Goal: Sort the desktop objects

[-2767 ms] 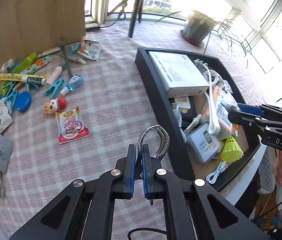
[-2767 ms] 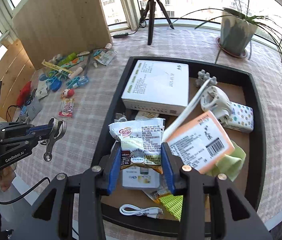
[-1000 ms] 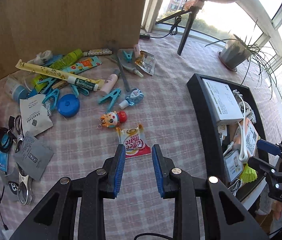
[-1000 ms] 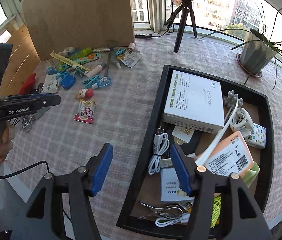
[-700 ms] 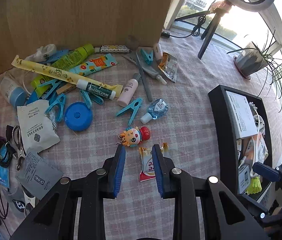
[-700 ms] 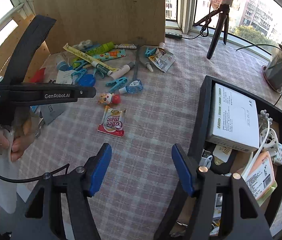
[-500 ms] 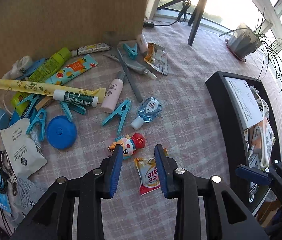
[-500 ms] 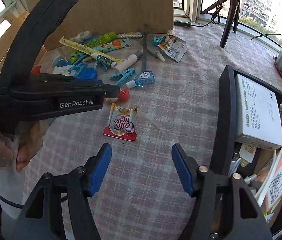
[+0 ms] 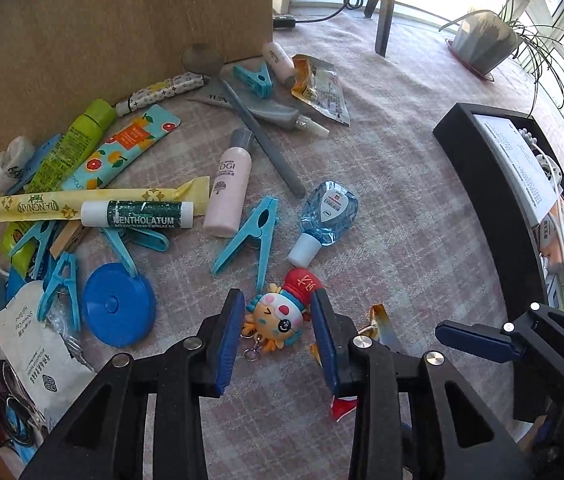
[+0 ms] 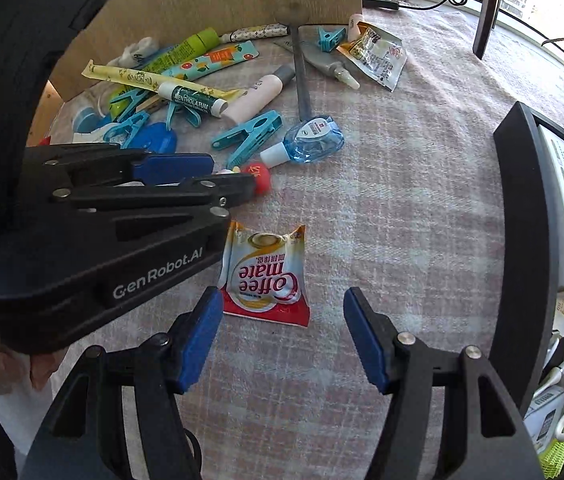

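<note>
Desktop clutter lies spread over a checked tablecloth [image 9: 393, 184], with the black tray [image 9: 477, 184] at the right edge holding a white box [image 9: 517, 160]. Left gripper [image 9: 280, 336] stands open, its blue pads either side of a cartoon doll keychain [image 9: 282, 316] without clearly touching it. Right gripper [image 10: 282, 336] gapes wide and empty just short of a Coffee-mate sachet [image 10: 266, 276]. Beyond the keychain lie a teal clothespin [image 9: 248, 236] and a small blue bottle [image 9: 325, 216].

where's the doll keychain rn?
Left wrist view: doll keychain lies on the cloth between the open left tongs, just below the blue clothespin.
</note>
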Demonstrator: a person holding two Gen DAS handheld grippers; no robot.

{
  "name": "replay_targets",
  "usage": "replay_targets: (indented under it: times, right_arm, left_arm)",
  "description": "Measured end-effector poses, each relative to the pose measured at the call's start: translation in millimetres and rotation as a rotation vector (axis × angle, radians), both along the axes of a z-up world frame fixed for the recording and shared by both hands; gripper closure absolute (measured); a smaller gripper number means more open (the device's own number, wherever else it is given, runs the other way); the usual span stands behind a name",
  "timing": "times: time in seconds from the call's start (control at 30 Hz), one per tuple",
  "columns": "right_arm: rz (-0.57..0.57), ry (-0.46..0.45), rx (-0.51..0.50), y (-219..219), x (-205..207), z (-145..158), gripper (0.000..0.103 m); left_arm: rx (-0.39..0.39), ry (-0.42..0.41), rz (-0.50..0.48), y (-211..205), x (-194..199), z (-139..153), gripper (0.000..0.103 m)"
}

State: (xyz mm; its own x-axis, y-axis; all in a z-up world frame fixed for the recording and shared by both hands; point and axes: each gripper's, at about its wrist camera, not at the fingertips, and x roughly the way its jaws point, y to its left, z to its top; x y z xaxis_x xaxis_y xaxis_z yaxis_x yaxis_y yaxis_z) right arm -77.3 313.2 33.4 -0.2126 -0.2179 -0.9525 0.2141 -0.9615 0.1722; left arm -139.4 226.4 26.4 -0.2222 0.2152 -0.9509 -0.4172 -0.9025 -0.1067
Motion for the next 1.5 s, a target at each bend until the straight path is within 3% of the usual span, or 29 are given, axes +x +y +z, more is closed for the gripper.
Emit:
replay_targets:
  times: [0.33, 0.47, 0.57, 0.7, 0.97, 1.03, 1.07, 1.5]
  right_arm:
    - [0.016, 0.004, 0.053, -21, -12, -11, 0.039]
    - [0.079, 0.048, 0.111, -35, -9, -13, 0.038]
    - [0.152, 0.114, 0.149, -43, -2, -13, 0.045]
    - [0.114, 0.111, 0.1, -34, -4, -8, 0.069]
    - [0.021, 0.083, -0.045, 5, 4, 5, 0.081]
    - [0.009, 0.089, -0.071, 17, 10, 11, 0.084]
    - [0.005, 0.092, -0.086, 16, 12, 17, 0.089]
    - [-0.025, 0.162, -0.21, 81, 49, 63, 0.09]
  left_arm:
    - [0.039, 0.018, 0.117, -43, 1, -1, 0.074]
    - [0.054, 0.028, 0.149, -54, 8, -2, 0.074]
    - [0.073, 0.032, 0.175, -64, 15, -3, 0.075]
    - [0.095, 0.015, 0.23, -77, 23, -3, 0.076]
    - [0.117, 0.001, 0.256, -78, 50, 1, 0.077]
    - [0.127, -0.005, 0.268, -77, 57, 4, 0.086]
    - [0.131, 0.002, 0.274, -76, 61, 7, 0.095]
    - [0.139, 0.024, 0.335, -69, 94, 30, 0.095]
